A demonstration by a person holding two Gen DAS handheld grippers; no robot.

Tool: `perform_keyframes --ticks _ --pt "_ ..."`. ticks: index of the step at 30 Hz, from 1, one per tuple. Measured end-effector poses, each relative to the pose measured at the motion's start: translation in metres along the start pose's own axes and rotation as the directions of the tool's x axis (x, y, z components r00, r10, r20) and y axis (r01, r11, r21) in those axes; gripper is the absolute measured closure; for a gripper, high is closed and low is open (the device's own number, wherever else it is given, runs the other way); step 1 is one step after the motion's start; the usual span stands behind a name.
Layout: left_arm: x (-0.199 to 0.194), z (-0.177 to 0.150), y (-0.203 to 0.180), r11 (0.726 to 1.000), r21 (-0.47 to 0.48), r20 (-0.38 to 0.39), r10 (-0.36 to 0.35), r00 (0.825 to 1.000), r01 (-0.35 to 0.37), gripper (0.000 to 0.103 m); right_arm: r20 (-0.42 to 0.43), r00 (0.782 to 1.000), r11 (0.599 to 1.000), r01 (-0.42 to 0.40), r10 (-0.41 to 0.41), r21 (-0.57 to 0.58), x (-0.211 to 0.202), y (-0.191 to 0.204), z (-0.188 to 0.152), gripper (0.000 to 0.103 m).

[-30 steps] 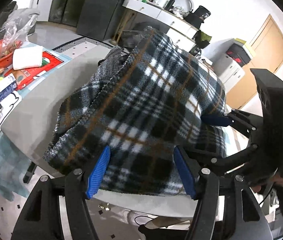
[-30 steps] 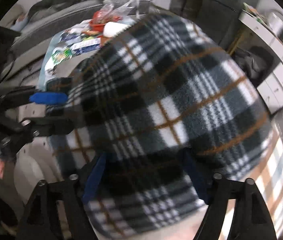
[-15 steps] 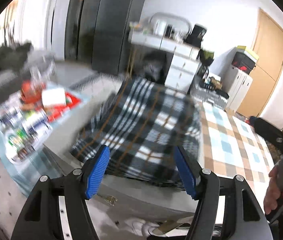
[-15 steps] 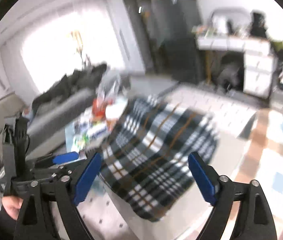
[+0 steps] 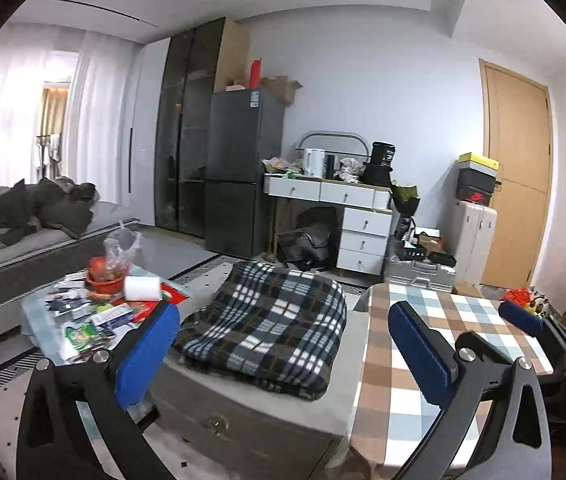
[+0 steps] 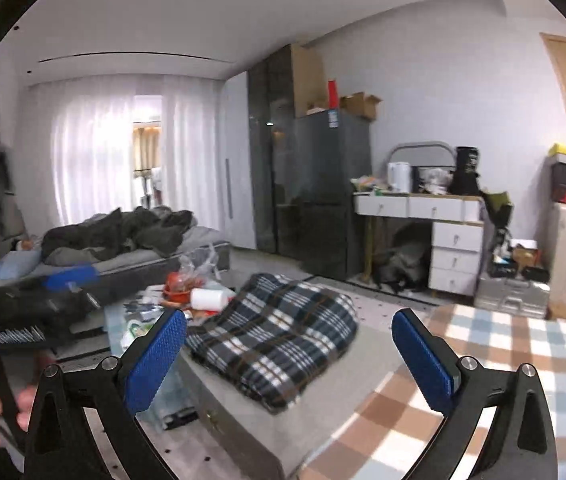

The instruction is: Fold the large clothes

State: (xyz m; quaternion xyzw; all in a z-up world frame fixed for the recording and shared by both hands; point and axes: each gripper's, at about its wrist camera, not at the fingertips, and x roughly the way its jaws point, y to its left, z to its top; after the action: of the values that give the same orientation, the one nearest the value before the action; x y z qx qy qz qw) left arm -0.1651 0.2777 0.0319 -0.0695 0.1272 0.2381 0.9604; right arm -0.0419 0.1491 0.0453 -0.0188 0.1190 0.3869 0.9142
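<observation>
A folded black, white and brown plaid fleece garment (image 5: 267, 320) (image 6: 279, 332) lies flat on a grey cabinet top (image 5: 243, 388). Both grippers are pulled back from it and hang in the air in front of the cabinet. My left gripper (image 5: 283, 318) has its jaws opening wide, with nothing between the blue pads. My right gripper (image 6: 289, 322) stands open and empty too. In the right wrist view a blue pad (image 6: 69, 274) of the left gripper shows at the left, with a hand below it. A pad (image 5: 521, 316) of the right gripper shows at the right of the left wrist view.
A checkered tablecloth (image 5: 455, 320) covers the table right of the cabinet. A low table (image 5: 35, 312) to the left carries a red bowl (image 5: 103, 280), a white roll and packets. A sofa with dark clothes (image 6: 115, 232), a fridge and a white desk stand behind.
Both grippers let go of the plaid garment, rose and drew back from it. The garment now rests folded on the cabinet. Both pairs of jaws stand wider than before.
</observation>
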Motion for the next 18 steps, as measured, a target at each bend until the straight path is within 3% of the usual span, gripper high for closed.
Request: perform_keyframes --ticks 7,18 --pt "-0.005 -0.003 0.0 0.998 0.025 0.043 0.064 0.997 -0.065 0.001 0.015 0.999 0.998 -0.031 0.03 0.052 -0.034 0.001 -0.018 0.0" --pt "-0.009 -0.016 -0.005 0.997 0.031 0.02 0.064 0.998 -0.064 0.001 0.014 0.999 0.997 -0.038 0.037 0.069 -0.045 0.007 -0.022 0.0"
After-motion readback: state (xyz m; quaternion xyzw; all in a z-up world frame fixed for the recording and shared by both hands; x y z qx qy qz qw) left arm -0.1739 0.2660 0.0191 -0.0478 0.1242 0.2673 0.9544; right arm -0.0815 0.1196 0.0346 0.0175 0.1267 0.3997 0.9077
